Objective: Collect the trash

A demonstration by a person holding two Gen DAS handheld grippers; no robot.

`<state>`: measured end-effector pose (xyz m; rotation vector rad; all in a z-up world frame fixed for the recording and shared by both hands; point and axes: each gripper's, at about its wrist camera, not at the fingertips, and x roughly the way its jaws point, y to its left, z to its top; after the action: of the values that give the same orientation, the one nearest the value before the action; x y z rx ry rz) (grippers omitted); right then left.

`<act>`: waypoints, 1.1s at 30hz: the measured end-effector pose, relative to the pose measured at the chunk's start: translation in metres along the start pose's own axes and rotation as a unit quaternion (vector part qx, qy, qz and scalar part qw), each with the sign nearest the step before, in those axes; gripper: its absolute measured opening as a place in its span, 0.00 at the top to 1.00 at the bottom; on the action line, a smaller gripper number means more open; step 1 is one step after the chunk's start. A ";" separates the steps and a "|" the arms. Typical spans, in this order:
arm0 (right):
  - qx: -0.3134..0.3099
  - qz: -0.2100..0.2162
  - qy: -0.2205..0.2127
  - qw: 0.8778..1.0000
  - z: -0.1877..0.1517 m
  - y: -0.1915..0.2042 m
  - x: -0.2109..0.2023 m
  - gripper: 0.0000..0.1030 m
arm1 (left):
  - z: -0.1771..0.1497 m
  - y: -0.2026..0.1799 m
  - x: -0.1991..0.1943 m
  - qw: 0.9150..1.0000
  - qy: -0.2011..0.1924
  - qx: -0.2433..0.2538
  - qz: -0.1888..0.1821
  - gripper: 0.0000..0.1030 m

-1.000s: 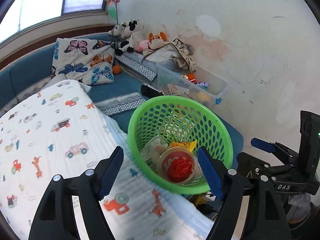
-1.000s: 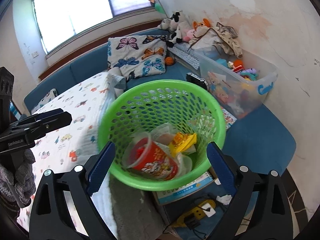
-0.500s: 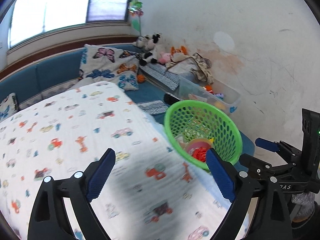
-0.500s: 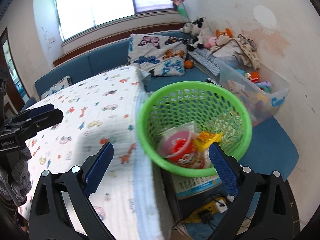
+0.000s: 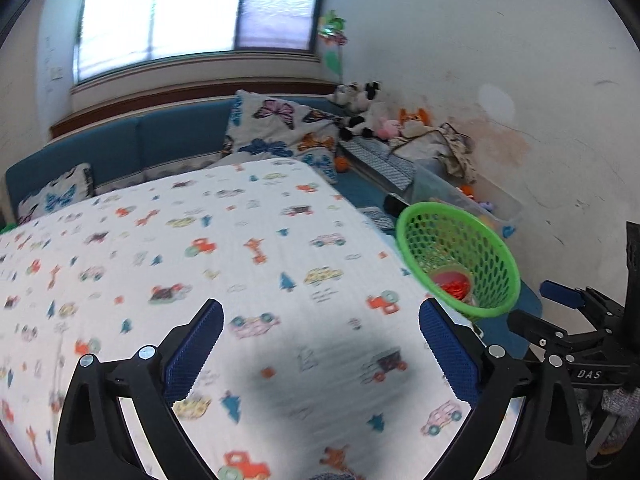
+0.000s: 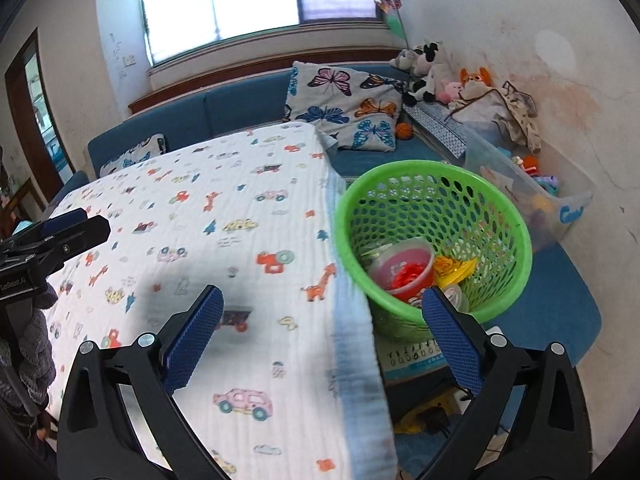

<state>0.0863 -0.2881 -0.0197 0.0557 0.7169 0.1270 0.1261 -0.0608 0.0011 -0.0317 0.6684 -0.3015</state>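
Standing beside the cloth-covered desk [image 6: 240,216] at its right edge, the green basket [image 6: 434,240] holding the trash lies nearer the right hand-held gripper [image 6: 324,340]; left hand-held gripper [image 5: 320,354] likewise released, empty.

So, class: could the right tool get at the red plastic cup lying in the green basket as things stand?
Probably yes. The right tool is open and empty, the green perforated plastic basket is open-topped, and the red plastic cup lies uncovered on top, just ahead to its right.
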 end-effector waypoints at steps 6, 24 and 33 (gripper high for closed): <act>0.002 0.020 0.001 1.000 -0.009 0.014 -0.006 0.04 | -0.016 0.012 -0.021 0.999 -0.008 -0.009 0.039 0.07; -0.012 0.036 -0.004 0.999 -0.016 0.039 -0.020 0.04 | -0.041 0.028 -0.057 0.996 -0.036 -0.029 0.077 0.07; -0.012 0.039 -0.007 0.999 -0.017 0.042 -0.024 0.04 | -0.049 0.033 -0.065 0.995 -0.036 -0.036 0.084 0.07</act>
<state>0.0535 -0.2497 -0.0132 0.0614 0.6994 0.2088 0.0564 -0.0078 -0.0027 -0.0539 0.6059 -0.1137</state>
